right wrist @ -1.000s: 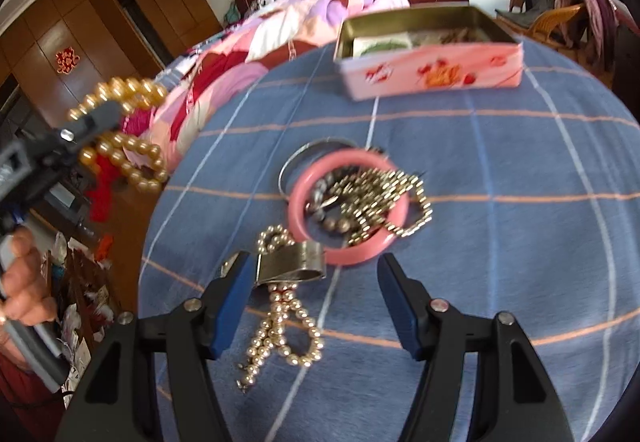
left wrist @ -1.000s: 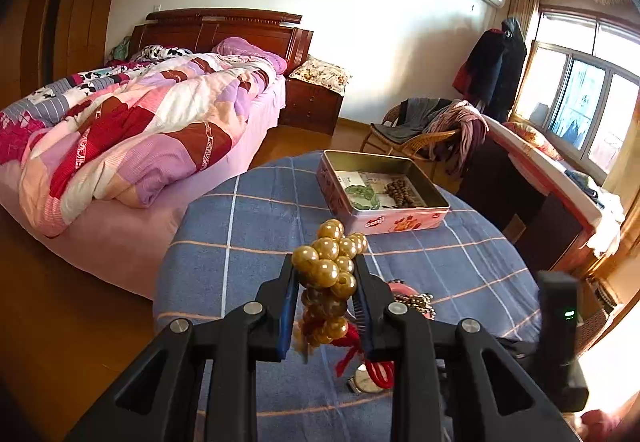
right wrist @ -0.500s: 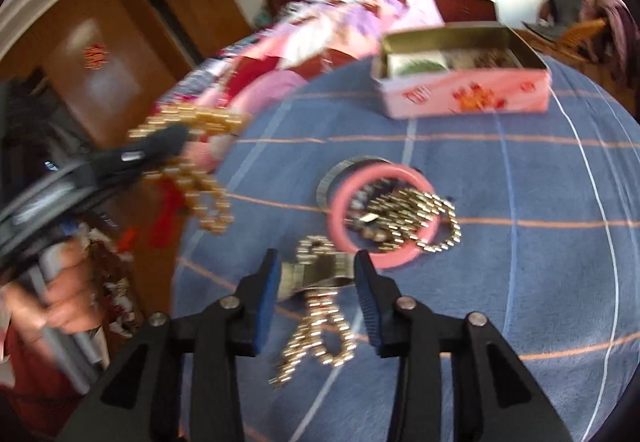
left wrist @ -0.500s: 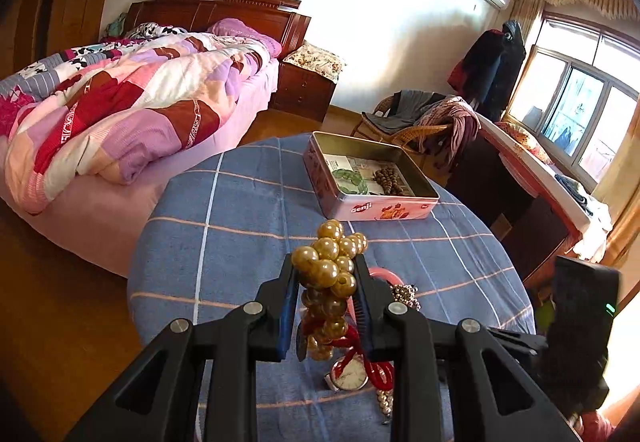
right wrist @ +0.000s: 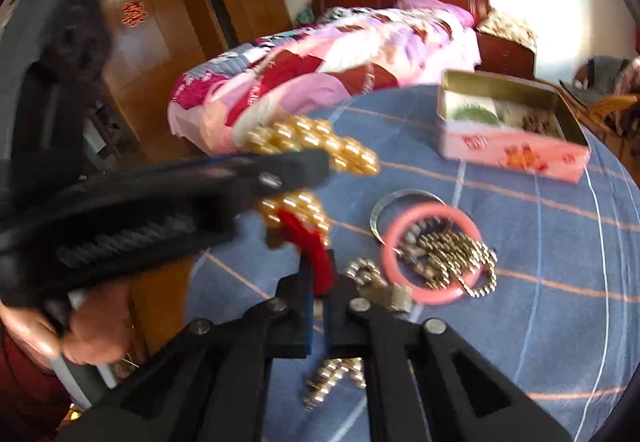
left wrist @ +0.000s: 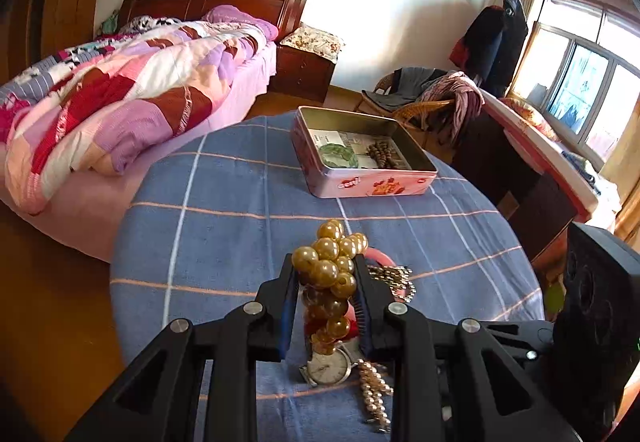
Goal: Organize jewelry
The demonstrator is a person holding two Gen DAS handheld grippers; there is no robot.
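Observation:
My left gripper (left wrist: 325,262) is shut on a gold bead bracelet (left wrist: 331,256) with a red tassel, held above the blue checked tablecloth (left wrist: 224,218). It also shows in the right wrist view (right wrist: 316,144). My right gripper (right wrist: 320,280) is shut on the bracelet's red tassel (right wrist: 310,242). A pink tin (left wrist: 362,162) holding a green bangle (left wrist: 338,155) and brown beads stands at the table's far side. A pink bangle (right wrist: 430,254), a gold chain (right wrist: 456,256), a silver ring (right wrist: 400,208) and a watch (left wrist: 329,367) lie on the cloth.
A bed with a patchwork quilt (left wrist: 120,90) lies to the left beyond the table. A wicker chair with clothes (left wrist: 432,98) and a dark cabinet (left wrist: 516,178) stand behind and right. The round table's edge drops to a wooden floor (left wrist: 52,306).
My right gripper has closed and moved left from the watch to grip the tassel. My left gripper has carried the bead bracelet closer over the jewelry pile.

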